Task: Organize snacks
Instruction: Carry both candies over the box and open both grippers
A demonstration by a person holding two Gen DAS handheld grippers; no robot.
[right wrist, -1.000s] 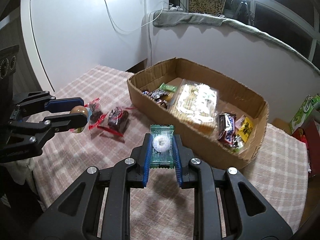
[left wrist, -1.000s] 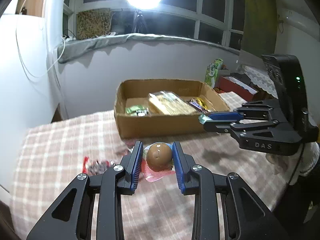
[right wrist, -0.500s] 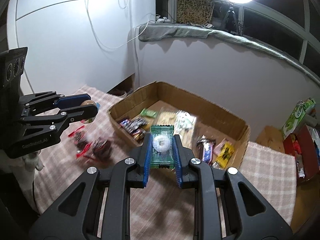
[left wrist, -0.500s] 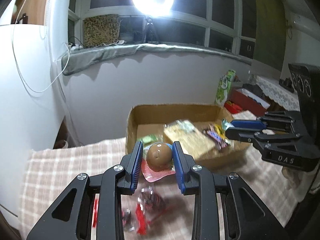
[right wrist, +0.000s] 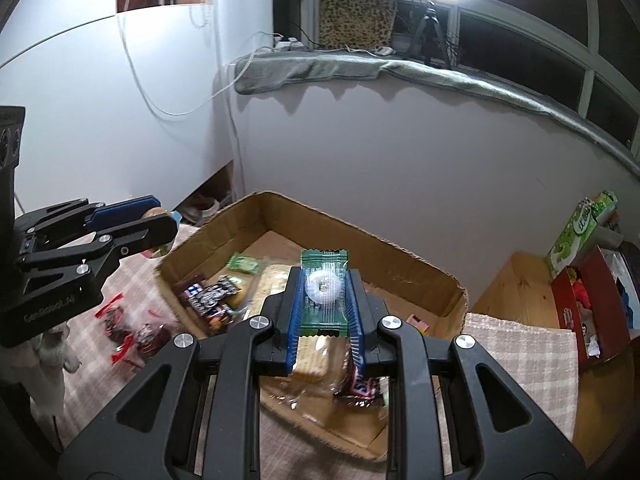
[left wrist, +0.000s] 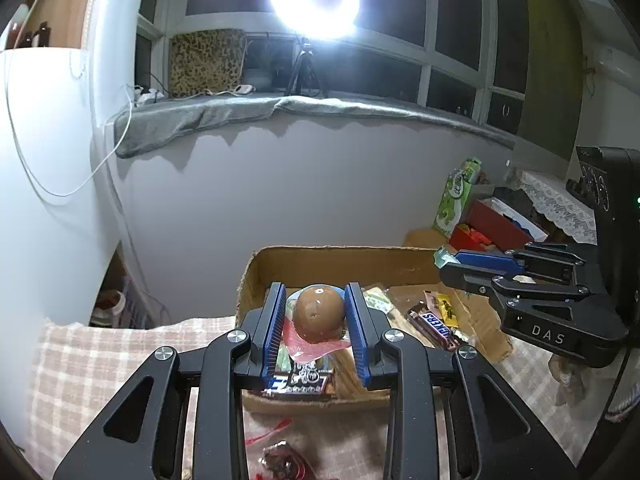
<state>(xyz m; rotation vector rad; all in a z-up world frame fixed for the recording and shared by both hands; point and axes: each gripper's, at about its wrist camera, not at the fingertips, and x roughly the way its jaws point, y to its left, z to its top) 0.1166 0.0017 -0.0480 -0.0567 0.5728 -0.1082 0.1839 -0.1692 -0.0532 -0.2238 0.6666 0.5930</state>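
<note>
A brown ball-shaped snack [left wrist: 319,313] is clamped in the left hand-held gripper [left wrist: 318,330]; a green ring-candy packet [right wrist: 323,294] is pinched in the right hand-held gripper [right wrist: 325,316]. Both are held above the cardboard box [right wrist: 416,276], its far wall at 12 o'clock.

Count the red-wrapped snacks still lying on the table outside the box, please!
2. Both red-wrapped snacks lie side by side on the checked cloth beside the box: one nearer the edge, the other beside it. More may be hidden behind the tools.

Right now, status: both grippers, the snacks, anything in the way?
Left gripper shut on brown ball snack. Right gripper shut on green ring-candy packet. Both over cardboard box. Red-wrapped snacks on the tablecloth. Nothing blocking.
</note>
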